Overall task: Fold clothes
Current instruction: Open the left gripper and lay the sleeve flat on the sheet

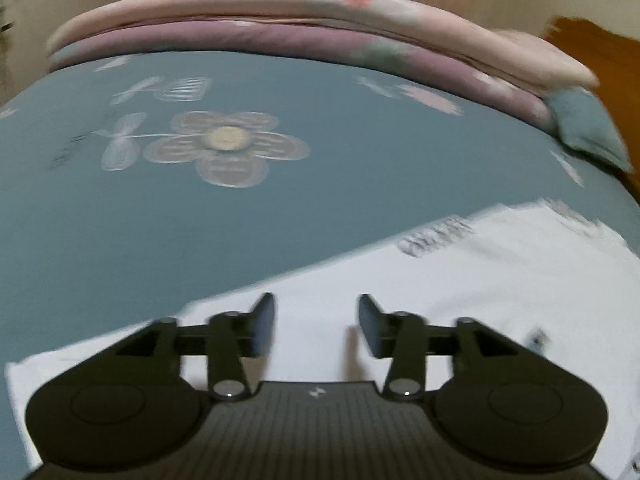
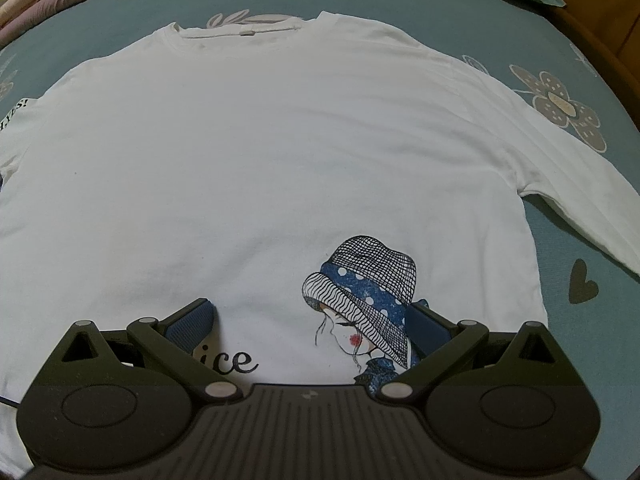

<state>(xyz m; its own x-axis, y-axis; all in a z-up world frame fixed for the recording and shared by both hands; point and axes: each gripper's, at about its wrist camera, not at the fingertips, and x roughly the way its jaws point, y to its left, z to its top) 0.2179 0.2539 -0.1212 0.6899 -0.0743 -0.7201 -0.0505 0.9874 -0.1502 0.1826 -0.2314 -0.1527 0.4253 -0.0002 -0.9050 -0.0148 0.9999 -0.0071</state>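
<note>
- The left gripper (image 1: 316, 326) hovers over the edge of a white long-sleeved shirt (image 1: 460, 292), its jaws parted a moderate way with nothing between them; the left wrist view is blurred.
- In that view the shirt fills the 4 to 7 o'clock part of the picture, and its near edge runs as a slanted line from 8 o'clock up toward 2 o'clock across the blue floral bedsheet (image 1: 200, 216).
- A smeared dark print (image 1: 434, 236) sits on the shirt at about 2 o'clock from the left gripper; I cannot read it.
- At 12 o'clock a folded pink and mauve quilt (image 1: 304, 28) lies along the far edge of the bed, and a blue pillow (image 1: 588, 128) rests beside it at 2 o'clock.
- The right gripper (image 2: 314, 326) stands over the shirt's lower hem, jaws spread wide and empty.
- In the right wrist view the white long-sleeved shirt (image 2: 260, 140) lies flat and face up on the blue floral bedsheet (image 2: 592, 320), its long axis running from 6 o'clock to 12 o'clock, the neckline (image 2: 244, 30) pointing to 12 o'clock.
- One sleeve (image 2: 568, 176) stretches out toward 3 o'clock, slanting downward; the other leaves the picture at 9 o'clock.
- A printed figure in a netted hat (image 2: 360, 292) with a blue dotted band sits near the hem, between the right gripper's fingers, beside the letters "ice" (image 2: 234, 362).
</note>
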